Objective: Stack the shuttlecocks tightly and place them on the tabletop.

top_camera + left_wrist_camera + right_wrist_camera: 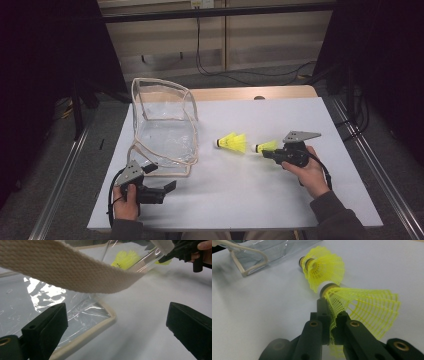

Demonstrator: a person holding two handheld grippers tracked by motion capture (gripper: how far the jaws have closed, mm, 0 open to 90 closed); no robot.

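Observation:
A clear plastic bag (162, 125) with beige webbing trim stands open on the white table (240, 200), left of centre. My right gripper (266, 153) is shut on the mesh skirt of a yellow shuttlecock (267, 146), cork pointing left. In the right gripper view the jaws (332, 322) pinch that skirt (367, 307). Just beyond lies another yellow shuttlecock (327, 267), which looks like two nested together (231, 142). My left gripper (169, 186) stands open at the bag's near corner, nothing between its jaws. The bag's strap (75, 272) hangs above them.
The table's wooden far edge (250, 93) shows behind the white sheet. Cables (220, 70) run over the floor beyond. Metal rails (372, 160) flank the table on both sides. White surface lies bare in front of and right of the shuttlecocks.

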